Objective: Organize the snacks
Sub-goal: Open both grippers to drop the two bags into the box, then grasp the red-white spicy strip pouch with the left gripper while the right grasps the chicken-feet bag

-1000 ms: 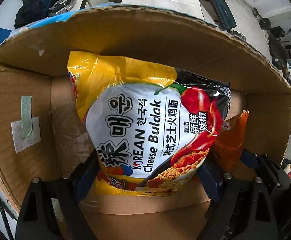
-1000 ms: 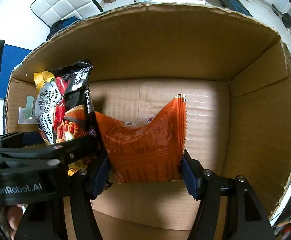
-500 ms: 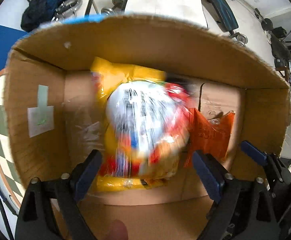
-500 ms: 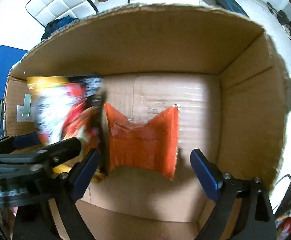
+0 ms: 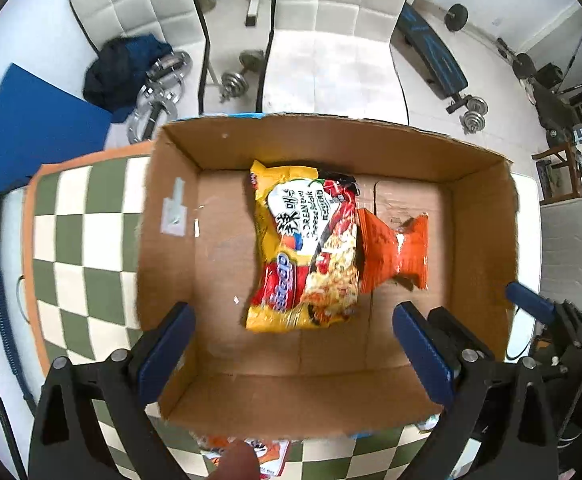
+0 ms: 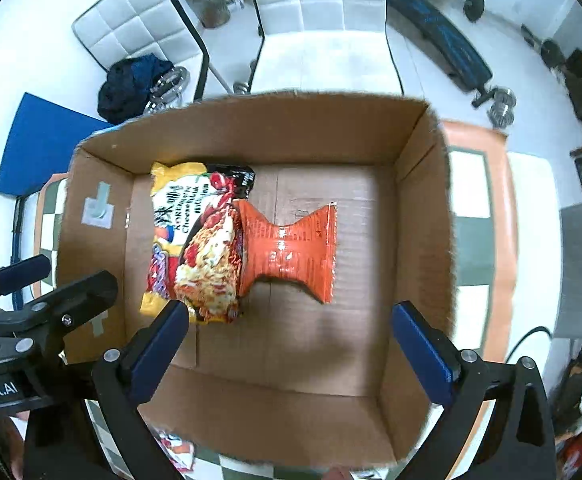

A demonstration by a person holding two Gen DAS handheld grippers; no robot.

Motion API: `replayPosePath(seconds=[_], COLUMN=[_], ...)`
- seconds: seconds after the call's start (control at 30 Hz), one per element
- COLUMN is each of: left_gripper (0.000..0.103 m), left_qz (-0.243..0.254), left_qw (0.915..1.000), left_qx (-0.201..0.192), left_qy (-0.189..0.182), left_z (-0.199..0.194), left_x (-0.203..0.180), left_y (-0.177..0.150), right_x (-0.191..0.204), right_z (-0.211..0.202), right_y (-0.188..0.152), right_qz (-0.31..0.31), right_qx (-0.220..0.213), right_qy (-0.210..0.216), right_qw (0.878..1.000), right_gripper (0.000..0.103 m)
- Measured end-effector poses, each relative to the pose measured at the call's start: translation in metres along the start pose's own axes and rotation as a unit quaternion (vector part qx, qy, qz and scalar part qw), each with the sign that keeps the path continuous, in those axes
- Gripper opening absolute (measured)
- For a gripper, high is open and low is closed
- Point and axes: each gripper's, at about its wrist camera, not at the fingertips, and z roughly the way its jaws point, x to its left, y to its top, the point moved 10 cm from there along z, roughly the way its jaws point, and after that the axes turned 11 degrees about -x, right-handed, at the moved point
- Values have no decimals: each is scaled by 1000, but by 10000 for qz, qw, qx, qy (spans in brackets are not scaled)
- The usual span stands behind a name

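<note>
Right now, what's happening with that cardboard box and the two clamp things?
A person is sorting snacks with a handheld gripper in each hand. Both the left gripper and right gripper are open and empty above the cardboard box. Inside, a yellow noodle packet and an orange snack bag lie side by side on the bottom, edges touching.

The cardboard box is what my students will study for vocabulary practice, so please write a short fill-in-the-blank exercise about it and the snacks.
1. The yellow noodle packet lies inside the cardboard ____.
2. The packet touching the noodle packet's right edge is ____ in colour.
3. The left gripper and the right gripper both have their jaws ____.
4. The cardboard box stands on a green and cream ____ cloth.

Missing words: box; orange; open; checkered
</note>
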Motion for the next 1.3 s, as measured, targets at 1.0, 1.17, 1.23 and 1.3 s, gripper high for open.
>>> replayPosePath(seconds=[1.0,1.17,1.23,1.3], left_gripper=[101,101,101,101], left_qz=[-1920,-2125,-2138,-2110], left_qw=[9745,9659,9648,9656], left_qx=[105,362,425,481], left_qy=[1157,1432,1470,1444], left_z=[-10,19,29,37], left_x=[136,163,169,171], left_y=[-293,-327,-333,-336], right_x=[53,94,106,114], right_z=[-27,17,36,52], right_y=[-249,-275,-283,-287], right_qz=[857,1056,1125,1112], right_qx=[1064,1497,1630,1667], right_qy=[1830,2187,2261,2267], right_qw=[9736,9584,9538,9531], right_gripper=[102,82,76,72])
